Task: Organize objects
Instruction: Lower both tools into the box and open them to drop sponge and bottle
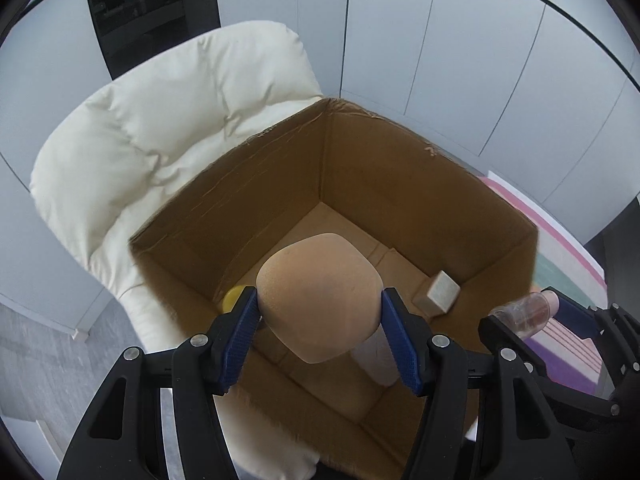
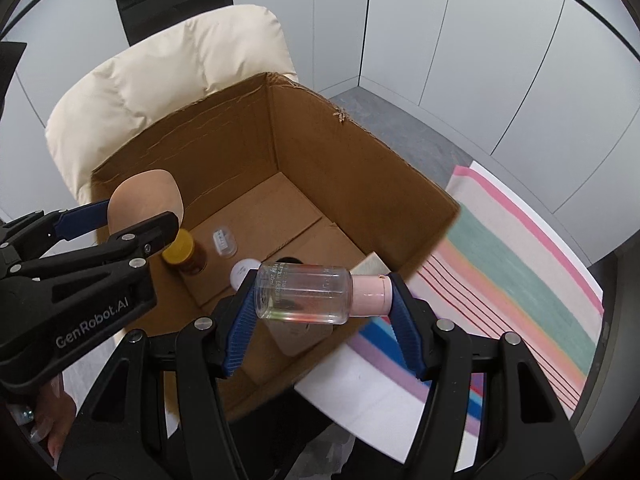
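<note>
The right gripper [image 2: 320, 300] clamps a clear bottle [image 2: 304, 294] with a pink cap [image 2: 370, 295] sideways over the near edge of an open cardboard box [image 2: 360, 160]. Inside lie a yellow-lidded jar [image 2: 182, 254] and a small clear vial [image 2: 224, 242]. The left gripper [image 2: 136, 220] holds a tan sponge [image 2: 140, 192] over the box's left wall.

From the left wrist we look down, close, into the cardboard box [image 1: 400, 184], with the chair cushion [image 1: 160, 128] behind. From the right wrist we face the same box [image 2: 340, 168] from its right side, above the striped cloth [image 2: 520, 264]. We see box and cushion in both views.
</note>
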